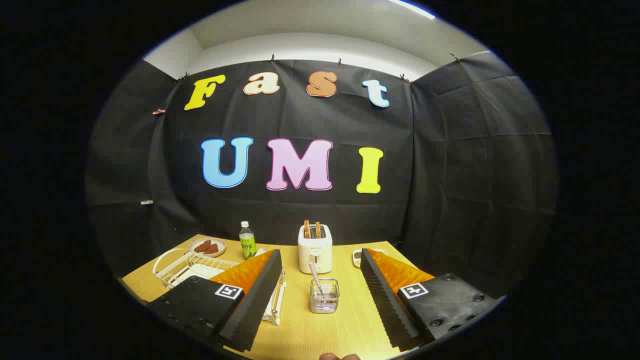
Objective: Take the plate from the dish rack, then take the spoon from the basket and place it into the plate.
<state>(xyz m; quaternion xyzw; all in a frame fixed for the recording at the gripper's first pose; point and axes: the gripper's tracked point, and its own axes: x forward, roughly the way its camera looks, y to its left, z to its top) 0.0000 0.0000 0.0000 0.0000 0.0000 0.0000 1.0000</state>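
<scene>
Wide-spread claw [320, 280] fingers grip nothing; between them stands the basket [324, 296], its spoon [316, 278] upright, handle tilted toward 11 o'clock. Dish rack [192, 266] sits at 9 o'clock on the surface [325, 332], toaster [315, 248] at 12.

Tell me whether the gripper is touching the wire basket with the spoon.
Apart. The gripper view shows the gripper open, the basket standing on bare table between its fingers, clear wood on both sides.
</scene>
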